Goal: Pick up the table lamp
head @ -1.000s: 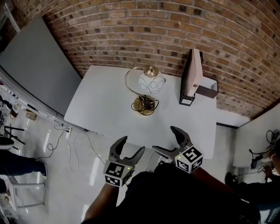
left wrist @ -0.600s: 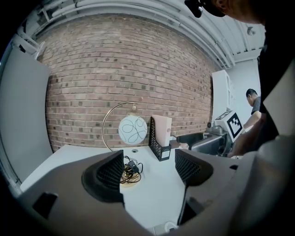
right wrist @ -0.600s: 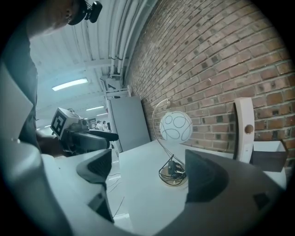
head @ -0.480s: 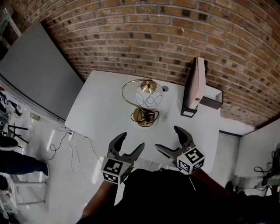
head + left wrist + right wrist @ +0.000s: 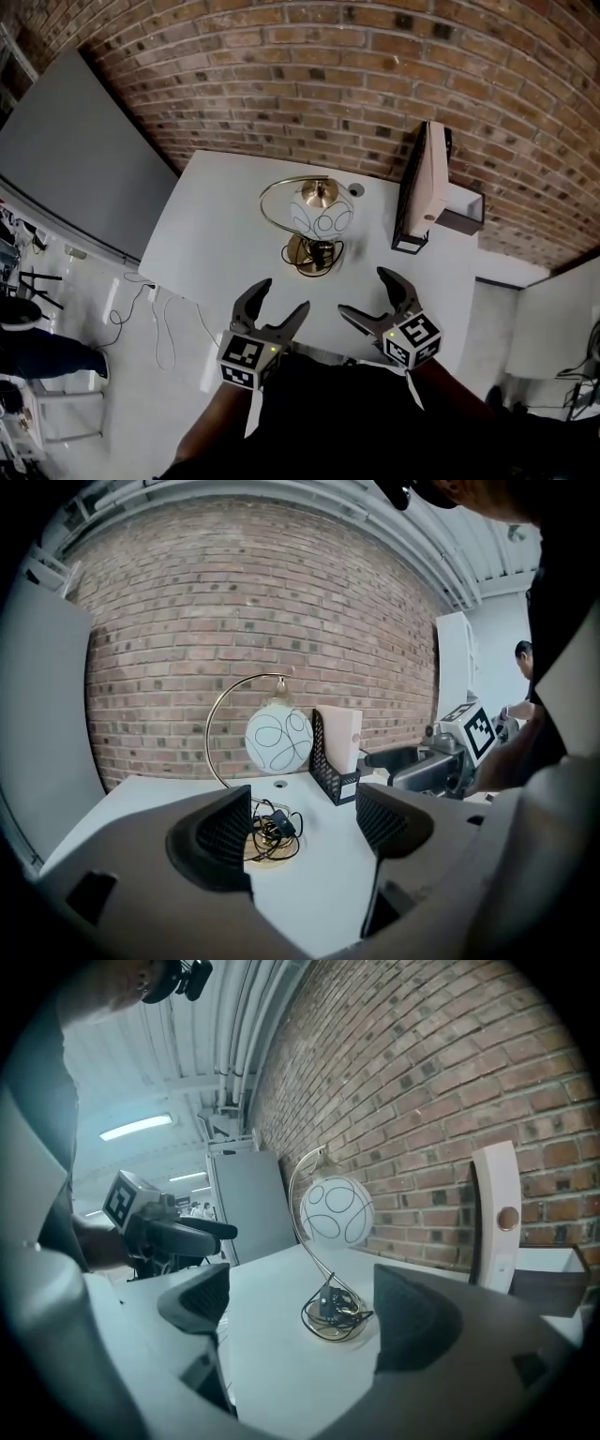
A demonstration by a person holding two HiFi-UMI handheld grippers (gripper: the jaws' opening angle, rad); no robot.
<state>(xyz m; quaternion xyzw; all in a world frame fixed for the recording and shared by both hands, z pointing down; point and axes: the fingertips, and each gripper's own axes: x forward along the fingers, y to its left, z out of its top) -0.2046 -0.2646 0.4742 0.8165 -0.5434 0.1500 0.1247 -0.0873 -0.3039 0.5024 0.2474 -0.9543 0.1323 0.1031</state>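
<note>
The table lamp stands in the middle of the white table (image 5: 211, 230). It has a white globe shade (image 5: 323, 218) with dark swirls, a gold hoop arm and a gold round base (image 5: 312, 254) with its black cord coiled on it. My left gripper (image 5: 281, 296) hovers open at the table's near edge, short of the lamp. My right gripper (image 5: 364, 292) is beside it, jaws wide and closing slightly with nothing between them. In the left gripper view the lamp (image 5: 279, 740) is ahead between the jaws (image 5: 305, 827). In the right gripper view the lamp (image 5: 336, 1211) is ahead too.
A black file holder (image 5: 420, 192) with a pale folder stands at the table's right rear, and a dark box (image 5: 461, 214) is beside it. A brick wall (image 5: 309, 84) runs behind. A grey panel (image 5: 75, 150) leans at the left, with cables (image 5: 159, 305) on the floor.
Both grippers have moved forward to the table's near edge, so the lamp now sits closer to them. Both have stayed open and hold nothing.
</note>
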